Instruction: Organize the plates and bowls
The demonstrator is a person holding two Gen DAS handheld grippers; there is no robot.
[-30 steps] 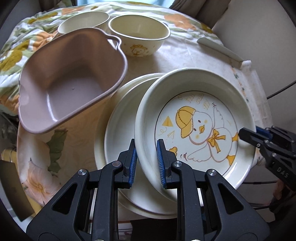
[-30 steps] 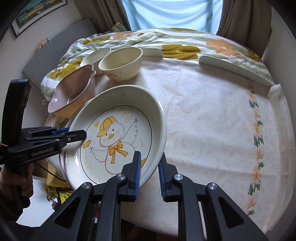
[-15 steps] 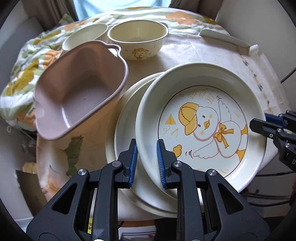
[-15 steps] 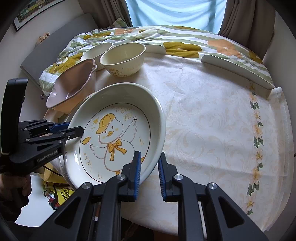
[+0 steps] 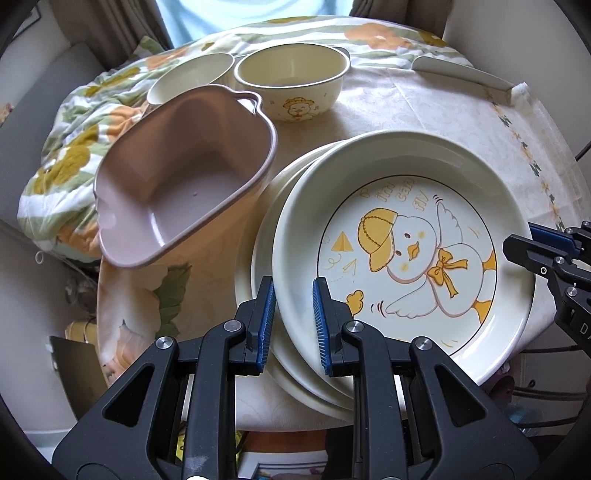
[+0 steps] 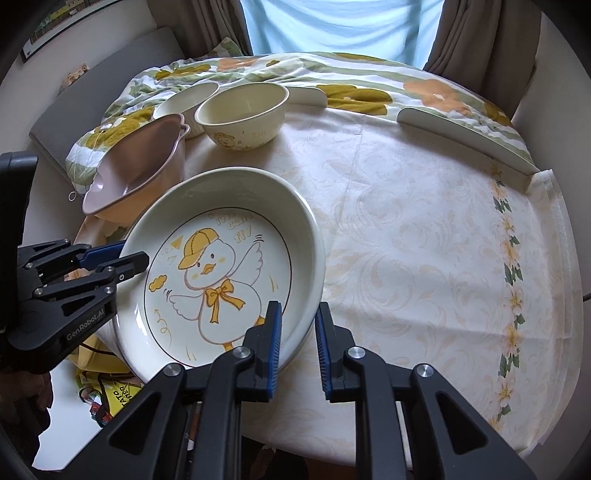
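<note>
Ahead of me: round table under pale damask cloth, daylit window between brown curtains, floral quilt heaped behind, framed picture on white wall at left.

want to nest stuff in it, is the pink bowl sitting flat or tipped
Tipped: the pink bowl leans with its opening facing the cameras, one rim edge raised, in both wrist views.

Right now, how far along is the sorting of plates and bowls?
Partly done. One plain plate already lies on the table. In hand: the duck plate, clamped at opposite rims by the left gripper and right gripper, over that plate. Left: the pink bowl and two cream bowls stand separate, unstacked.
</note>
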